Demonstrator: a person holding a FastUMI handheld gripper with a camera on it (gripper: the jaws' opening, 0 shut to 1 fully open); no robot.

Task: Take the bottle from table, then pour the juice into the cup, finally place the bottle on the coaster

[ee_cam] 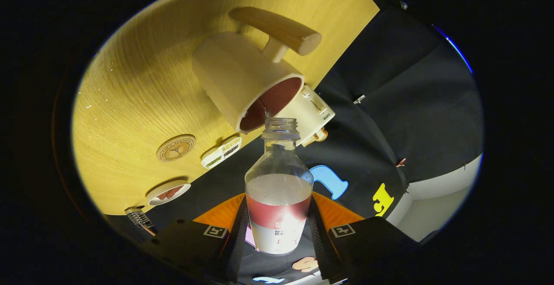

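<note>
Bottle (279, 189): held at centre of the frame between the two fingers of the tool (279, 237), tipped so its open neck reaches toward the cup; no cap on it.
Tool state: closed on the bottle, one finger pressing each side of its lower, labelled part.
Cup (242, 81): pale mug with a wooden handle, upper centre of the frame, standing on the desk (130, 103); reddish liquid already shows inside it.
Pour state: bottle mouth sits right at the cup's rim, and a thin thread of liquid seems to cross between them; reddish juice remains in the bottle's lower half.
Coaster (175, 147): round wooden disc on the desk, left of centre, below and left of the cup, apart from it and bare.
Risk, spill: the mouth is at the very edge of the rim, so a small drift sideways would likely send juice onto the desk.
Risk, overfill: the level inside the cup is hard to judge from this angle, so a steeper tilt may flood it.
Risk, knock: the neck is close enough to nudge the cup.
Risk, slip: a smooth label may let the bottle turn in the grip.
Writing: dark print on the bottle label, too blurred to read; the coaster carries a ring of lettering round an emblem, too small to read.
</note>
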